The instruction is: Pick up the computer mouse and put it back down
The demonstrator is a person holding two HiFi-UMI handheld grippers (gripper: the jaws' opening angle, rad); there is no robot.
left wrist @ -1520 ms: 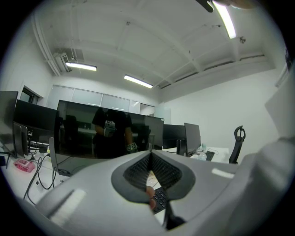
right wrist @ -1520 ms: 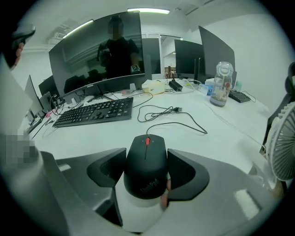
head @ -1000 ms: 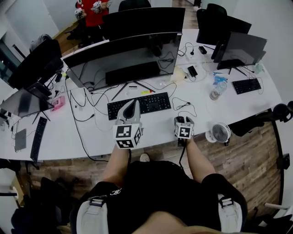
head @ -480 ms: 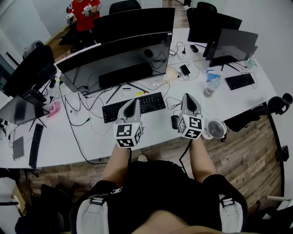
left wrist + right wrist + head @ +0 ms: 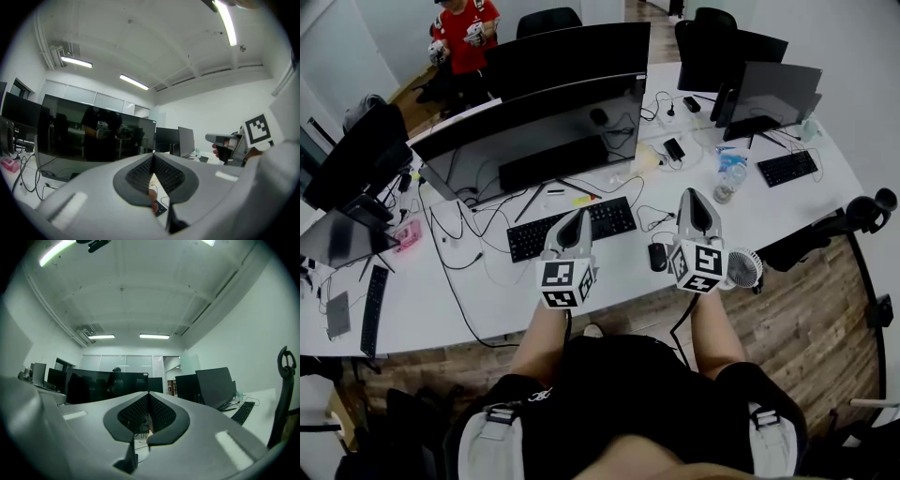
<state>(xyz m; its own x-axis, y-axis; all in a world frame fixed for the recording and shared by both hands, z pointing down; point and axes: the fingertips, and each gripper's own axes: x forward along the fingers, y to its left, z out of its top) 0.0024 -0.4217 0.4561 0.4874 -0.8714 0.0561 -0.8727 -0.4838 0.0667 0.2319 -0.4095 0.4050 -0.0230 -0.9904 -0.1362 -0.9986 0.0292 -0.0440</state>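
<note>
Head view: both forearms reach forward from the body, each hand holding its gripper level over the front edge of the desk (image 5: pixel 487 300). The left gripper (image 5: pixel 579 215) points away from the person over the keyboard (image 5: pixel 570 228). The right gripper (image 5: pixel 694 194) points the same way and stands well apart from the left, beside the fan (image 5: pixel 746 268).

The mouse (image 5: pixel 657 256) lies on the desk between the two grippers, just left of the right gripper's marker cube (image 5: pixel 697 266) and right of the keyboard. No jaw touches it. Its long axis runs from the person toward the monitors (image 5: pixel 548 131). A looped cable (image 5: pixel 661 221) lies beyond its far end.

Only the head view shows the mouse. The gripper views look out level across the room and over the desk.

Left gripper view: the jaws meet at the tips with nothing between them. The other gripper, with the hand that holds it, shows at the right edge.

Right gripper view: the jaws are pressed together and empty. Dark monitors stand ahead, and a second keyboard (image 5: pixel 243 412) lies at the right.
</note>
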